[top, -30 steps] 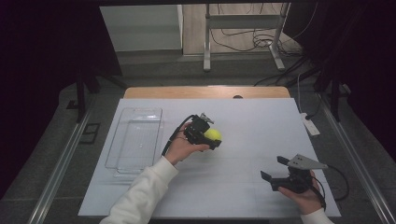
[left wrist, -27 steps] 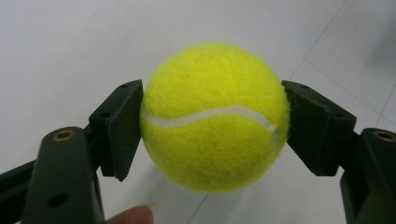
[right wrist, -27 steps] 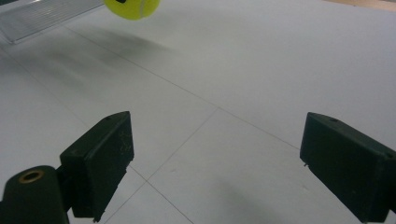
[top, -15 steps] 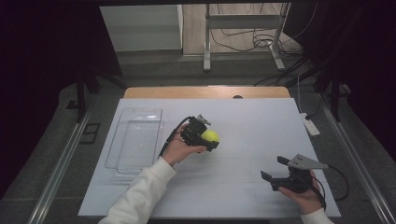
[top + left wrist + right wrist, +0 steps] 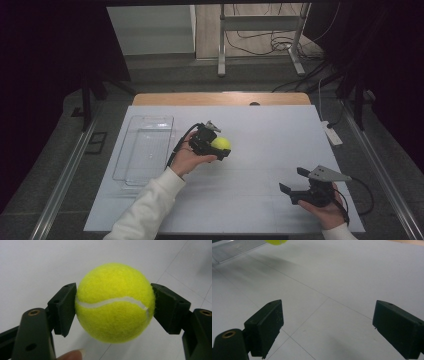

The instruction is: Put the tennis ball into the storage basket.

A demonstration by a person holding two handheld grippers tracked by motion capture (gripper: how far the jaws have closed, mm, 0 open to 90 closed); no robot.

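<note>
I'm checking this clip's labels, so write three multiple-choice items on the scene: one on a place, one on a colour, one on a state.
1. Where does the clear tray lie relative to the tennis ball?
A. To its left in the high view
B. To its right in the high view
C. Under it

2. What colour is the tennis ball?
A. Red
B. Yellow-green
C. Blue

3. How does the right hand-held gripper stand?
A. Shut on the ball
B. Shut on the tray
C. Open, holding nothing

Answers:
1 A, the tray sits toward the table's left edge.
2 B, the left gripper view shows yellow-green felt with a white seam.
3 C, its jaws stand wide apart over the bare white table, while the left hand-held gripper clamps the ball.
</note>
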